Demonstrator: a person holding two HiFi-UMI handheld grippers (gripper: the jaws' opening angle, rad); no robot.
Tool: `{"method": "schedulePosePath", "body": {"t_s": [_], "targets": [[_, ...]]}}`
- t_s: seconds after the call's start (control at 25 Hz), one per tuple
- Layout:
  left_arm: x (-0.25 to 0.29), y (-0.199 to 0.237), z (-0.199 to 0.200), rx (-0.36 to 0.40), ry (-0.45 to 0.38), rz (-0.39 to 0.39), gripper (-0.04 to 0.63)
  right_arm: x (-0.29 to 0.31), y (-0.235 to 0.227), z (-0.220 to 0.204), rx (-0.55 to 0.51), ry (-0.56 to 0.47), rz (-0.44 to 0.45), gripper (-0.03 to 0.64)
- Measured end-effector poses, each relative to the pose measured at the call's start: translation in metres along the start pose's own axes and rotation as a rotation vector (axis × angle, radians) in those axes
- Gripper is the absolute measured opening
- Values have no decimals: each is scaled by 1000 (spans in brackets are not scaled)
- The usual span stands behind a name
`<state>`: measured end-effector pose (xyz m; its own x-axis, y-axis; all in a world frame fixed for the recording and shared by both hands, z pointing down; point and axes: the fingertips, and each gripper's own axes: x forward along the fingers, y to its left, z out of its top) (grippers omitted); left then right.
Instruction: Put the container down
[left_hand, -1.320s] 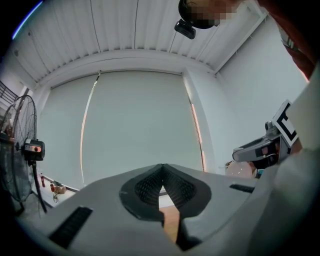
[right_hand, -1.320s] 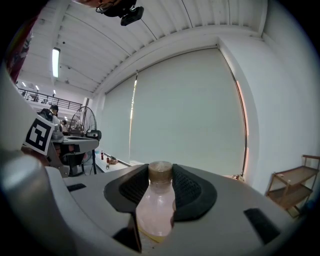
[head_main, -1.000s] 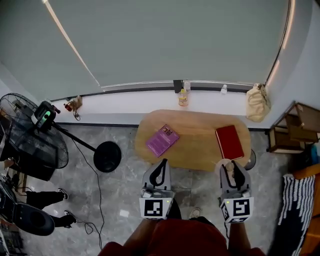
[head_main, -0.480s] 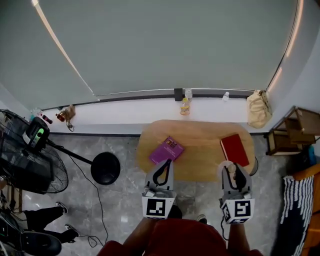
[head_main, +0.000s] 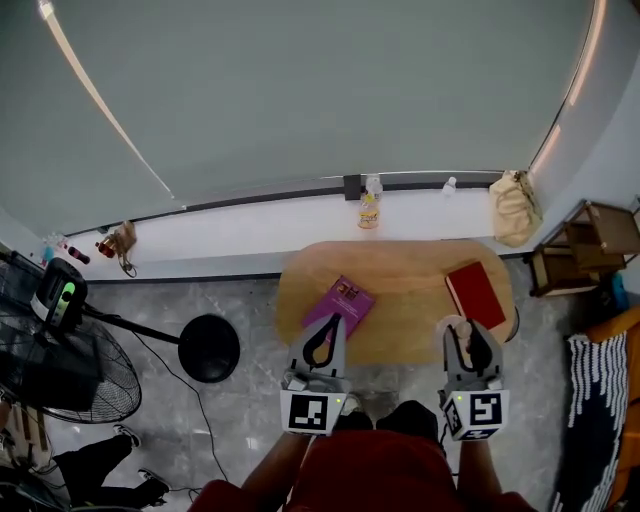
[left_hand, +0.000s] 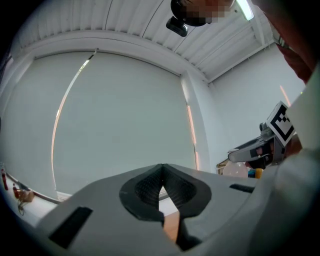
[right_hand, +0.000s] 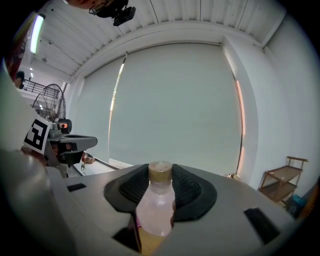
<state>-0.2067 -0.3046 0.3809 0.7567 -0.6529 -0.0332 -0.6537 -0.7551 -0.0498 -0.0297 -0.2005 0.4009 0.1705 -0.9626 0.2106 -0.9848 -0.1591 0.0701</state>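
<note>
In the lower right of the head view, the right gripper (head_main: 467, 336) was clamped on the container, a small translucent plastic bottle with a tan cap (head_main: 457, 333). Its jaws stood partly apart with their ribbed pads pressed against the bottle's sides. The right gripper view showed the same grip from behind: the right gripper (right_hand: 161, 176) held the bottle (right_hand: 155, 212) upright at the lower centre of the frame, cap uppermost between the dark pads. In the head view the bottle appeared against the near right edge of the oval light wooden table (head_main: 405, 272), just below the red hardcover book (head_main: 476, 293) lying at the table's right end. A purple book (head_main: 339, 305) lay toward the table's left side. The left gripper (head_main: 329, 322), at lower centre-left, had its jaws closed together with nothing between them. This was confirmed in the left gripper view, where the left gripper (left_hand: 161, 168) showed its tips meeting. Beyond the table, at centre frame, a yellow drink bottle (head_main: 368, 212) stood on the white window ledge (head_main: 250, 232).
</note>
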Motion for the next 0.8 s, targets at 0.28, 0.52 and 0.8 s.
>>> {"method": "schedulePosePath", "body": {"t_s": [0.28,0.52,0.8], "targets": [[23,9,-15,-9,16,-29,6,18,-2,-7,10,25,-23,141],[45,7,-32,-21,38,-31,6,43,-17,-27,28,49,-19,141],[88,1,-63,-16,72,-39,6,84,-38,-53,26,100,12,141]]}}
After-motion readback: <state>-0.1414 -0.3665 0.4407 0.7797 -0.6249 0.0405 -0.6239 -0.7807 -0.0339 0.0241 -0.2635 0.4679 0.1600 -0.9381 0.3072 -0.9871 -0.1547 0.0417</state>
